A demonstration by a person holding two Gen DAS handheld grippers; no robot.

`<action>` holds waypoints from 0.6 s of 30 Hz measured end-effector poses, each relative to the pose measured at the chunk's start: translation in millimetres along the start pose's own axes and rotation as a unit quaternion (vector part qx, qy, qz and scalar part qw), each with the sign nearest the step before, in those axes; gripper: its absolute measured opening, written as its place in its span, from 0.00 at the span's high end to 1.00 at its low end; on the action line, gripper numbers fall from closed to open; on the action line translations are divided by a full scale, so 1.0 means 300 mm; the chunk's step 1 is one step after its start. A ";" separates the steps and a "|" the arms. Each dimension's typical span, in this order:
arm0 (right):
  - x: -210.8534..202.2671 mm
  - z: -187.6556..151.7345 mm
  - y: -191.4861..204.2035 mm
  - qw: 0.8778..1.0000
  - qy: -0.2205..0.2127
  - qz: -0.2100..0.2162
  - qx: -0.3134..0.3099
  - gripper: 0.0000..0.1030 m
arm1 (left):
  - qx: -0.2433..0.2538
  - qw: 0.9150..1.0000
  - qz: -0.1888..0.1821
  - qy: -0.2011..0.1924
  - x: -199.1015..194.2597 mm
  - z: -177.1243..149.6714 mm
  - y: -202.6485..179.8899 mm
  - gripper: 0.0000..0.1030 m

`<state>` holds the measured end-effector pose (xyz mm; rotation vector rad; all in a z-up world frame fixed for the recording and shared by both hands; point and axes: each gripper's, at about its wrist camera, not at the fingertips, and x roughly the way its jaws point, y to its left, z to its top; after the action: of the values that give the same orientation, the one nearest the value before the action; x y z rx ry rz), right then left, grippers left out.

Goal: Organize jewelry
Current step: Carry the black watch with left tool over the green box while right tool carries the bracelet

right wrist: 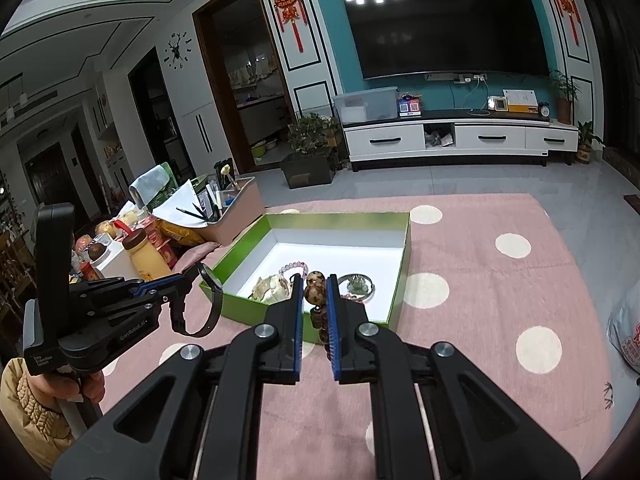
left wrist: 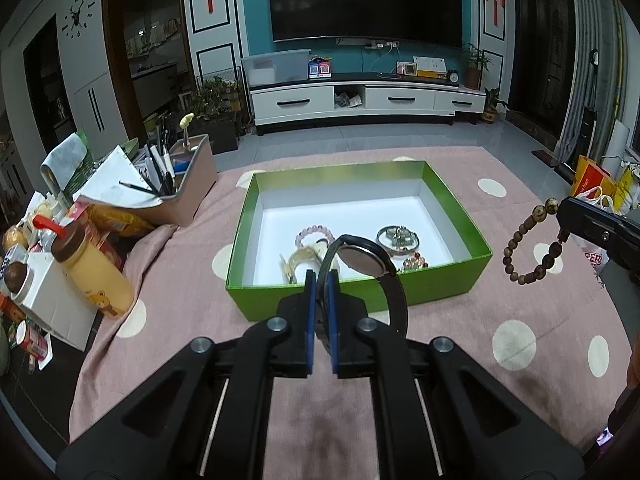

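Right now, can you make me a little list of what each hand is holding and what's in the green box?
left gripper: shut on the black watch, gripping its strap
right gripper: shut on the brown bead bracelet, which dangles below the fingers
green box: open, white inside, sitting on the pink dotted cloth
in the box: pink bead bracelet, silver bangle, pale yellowish bangle, small orange beads
both held pieces: not in the box yet
beside the cloth: yellow bottle, pen holder

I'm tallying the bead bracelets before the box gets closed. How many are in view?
3. A wooden bead bracelet hangs from the right gripper; a pink one and an orange one lie in the green box. The watch may hide others.
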<state>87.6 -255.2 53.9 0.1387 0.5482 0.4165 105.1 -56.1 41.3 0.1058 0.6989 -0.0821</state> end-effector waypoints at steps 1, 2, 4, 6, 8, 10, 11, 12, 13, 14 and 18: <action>0.004 0.005 0.001 1.000 -0.001 -0.001 -0.001 0.90 | 0.002 1.000 0.000 -0.001 0.005 0.007 -0.002 0.95; 0.010 0.013 -0.001 1.000 -0.002 0.000 -0.001 0.90 | 0.003 1.000 0.001 -0.002 0.009 0.011 -0.002 0.95; 0.021 0.025 -0.001 1.000 -0.003 -0.001 -0.003 0.90 | 0.005 1.000 0.001 -0.005 0.019 0.028 -0.005 0.95; 0.032 0.034 -0.004 1.000 -0.004 -0.001 -0.004 0.90 | 0.007 1.000 0.001 -0.008 0.029 0.043 -0.007 0.95; 0.044 0.045 -0.006 1.000 -0.004 -0.001 -0.005 0.90 | 0.009 1.000 0.001 -0.010 0.038 0.057 -0.011 0.95; 0.054 0.054 -0.009 1.000 -0.005 -0.002 -0.005 0.90 | 0.011 1.000 0.002 -0.012 0.047 0.070 -0.014 0.95; 0.061 0.061 -0.011 1.000 -0.005 -0.001 -0.006 0.90 | 0.013 1.000 0.002 -0.013 0.053 0.078 -0.015 0.95; 0.065 0.064 -0.012 1.000 -0.006 -0.002 -0.007 0.90 | 0.014 1.000 0.002 -0.013 0.057 0.084 -0.017 0.95; 0.071 0.070 -0.013 1.000 -0.006 -0.002 -0.008 0.90 | 0.016 1.000 0.002 -0.014 0.063 0.091 -0.020 0.95; 0.077 0.075 -0.014 1.000 -0.005 -0.002 -0.008 0.90 | 0.017 1.000 0.002 -0.014 0.065 0.096 -0.023 0.95; 0.097 0.088 -0.019 1.000 -0.004 -0.004 -0.013 0.90 | 0.019 1.000 0.000 -0.015 0.087 0.128 -0.022 0.95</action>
<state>126.1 -248.5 61.1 0.1141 0.5349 0.4147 148.8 -68.6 53.1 0.1400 0.6678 -0.0960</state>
